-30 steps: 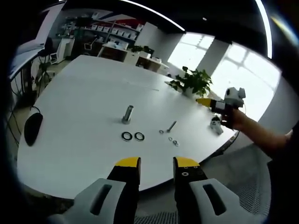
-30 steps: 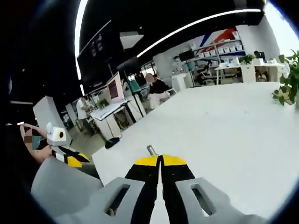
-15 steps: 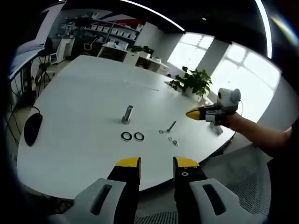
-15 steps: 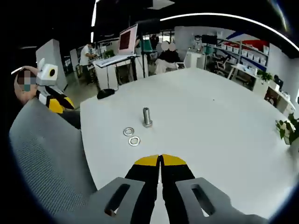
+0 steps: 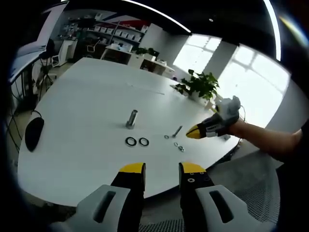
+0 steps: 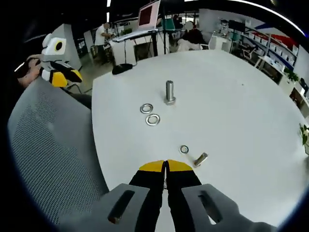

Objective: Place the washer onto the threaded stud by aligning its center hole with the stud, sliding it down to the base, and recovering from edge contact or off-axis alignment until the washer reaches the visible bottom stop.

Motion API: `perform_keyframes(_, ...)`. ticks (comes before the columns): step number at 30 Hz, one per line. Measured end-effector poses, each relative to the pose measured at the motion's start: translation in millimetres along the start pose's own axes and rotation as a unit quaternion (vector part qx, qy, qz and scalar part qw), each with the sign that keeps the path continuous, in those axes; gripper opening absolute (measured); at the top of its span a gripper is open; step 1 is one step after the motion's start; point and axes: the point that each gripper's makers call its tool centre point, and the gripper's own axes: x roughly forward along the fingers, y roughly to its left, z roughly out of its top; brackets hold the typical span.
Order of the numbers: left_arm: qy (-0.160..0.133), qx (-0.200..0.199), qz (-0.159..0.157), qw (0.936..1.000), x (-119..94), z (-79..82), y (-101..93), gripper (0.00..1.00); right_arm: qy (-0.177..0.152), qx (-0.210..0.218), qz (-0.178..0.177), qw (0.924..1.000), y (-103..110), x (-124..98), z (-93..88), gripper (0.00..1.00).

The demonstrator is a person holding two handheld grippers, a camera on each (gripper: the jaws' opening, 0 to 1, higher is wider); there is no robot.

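my left gripper (image 5: pixel 161 167) hangs off the near edge of the white table (image 5: pixel 87 92) with its yellow-tipped jaws standing apart, a clear gap between them and nothing in it. ahead of it on the table the threaded stud (image 5: pixel 131 118) stands upright on its base, and just in front of that lie two washers (image 5: pixel 137 141) flat and side by side, close together but i cannot tell if they touch. a little to the right of them a small bolt (image 5: pixel 177 130) lies on its side with a few tiny nuts or small washers (image 5: pixel 179 146) scattered near it. my right gripper (image 5: pixel 194 131) comes in from the right over that edge of the table, its yellow tips pointing toward the small parts. in the right gripper view my right gripper (image 6: pixel 165 166) has its jaws pressed together, tip against tip, with nothing between them. beyond those tips sit a small ring (image 6: pixel 184 149) and the short bolt (image 6: pixel 201 158), and farther on the two washers (image 6: pixel 149 114) lie beside the upright stud (image 6: pixel 169 92), neither of them on it. a grey mesh chair back (image 6: pixel 53 159) is at the left, with my left gripper (image 6: pixel 60 75) above it. a dark mouse (image 5: pixel 34 133) rests on the far left of the table and a potted plant (image 5: pixel 199 84) at its far side.
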Motion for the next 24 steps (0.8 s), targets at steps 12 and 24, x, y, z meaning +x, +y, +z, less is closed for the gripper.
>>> perform_keyframes(12, 0.000, 0.001, -0.001, 1.0000, 0.4, 0.3, 0.0, 0.26, 0.090, -0.005, 0.009, 0.9959, 2.0, 13.8, -42.2, 0.03)
perform_keyframes(24, 0.003, 0.000, -0.001, 1.0000, 0.5, -0.4, -0.1, 0.26, 0.171, -0.049, 0.009, 0.9840, 5.7, 17.4, -62.8, 0.03)
